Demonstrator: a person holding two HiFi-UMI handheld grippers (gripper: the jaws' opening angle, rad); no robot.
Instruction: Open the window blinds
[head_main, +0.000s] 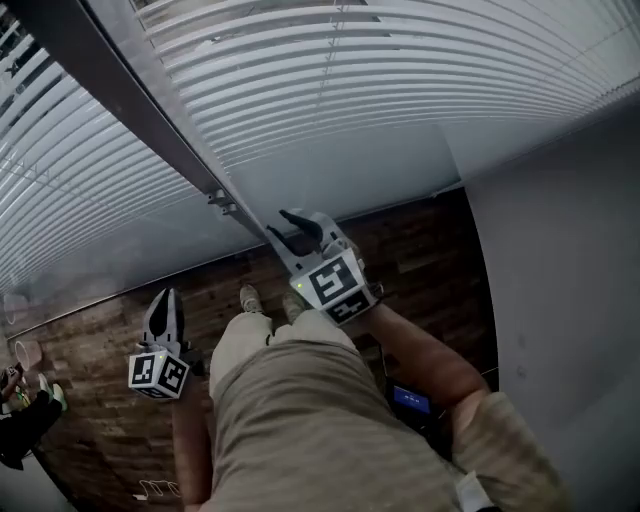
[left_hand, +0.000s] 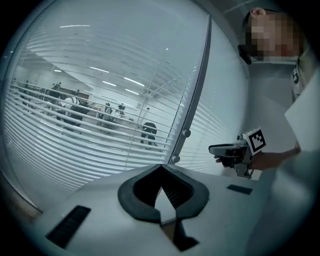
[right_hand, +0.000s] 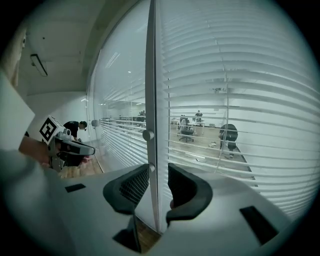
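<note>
White slatted blinds hang behind glass on both sides of a grey upright frame post. Their slats lie flat, so the office beyond shows through. Two small round knobs sit on the post, also seen in the left gripper view. My right gripper points at the post just below the knobs, a little short of it. Its jaws stand apart, with only the post showing in the gap behind them. My left gripper hangs lower and to the left, its fingertips touching and holding nothing.
A white wall meets the glass on the right. Dark wood flooring runs along the base of the window. A person in dark clothes crouches at the far left. Desks and chairs stand beyond the glass.
</note>
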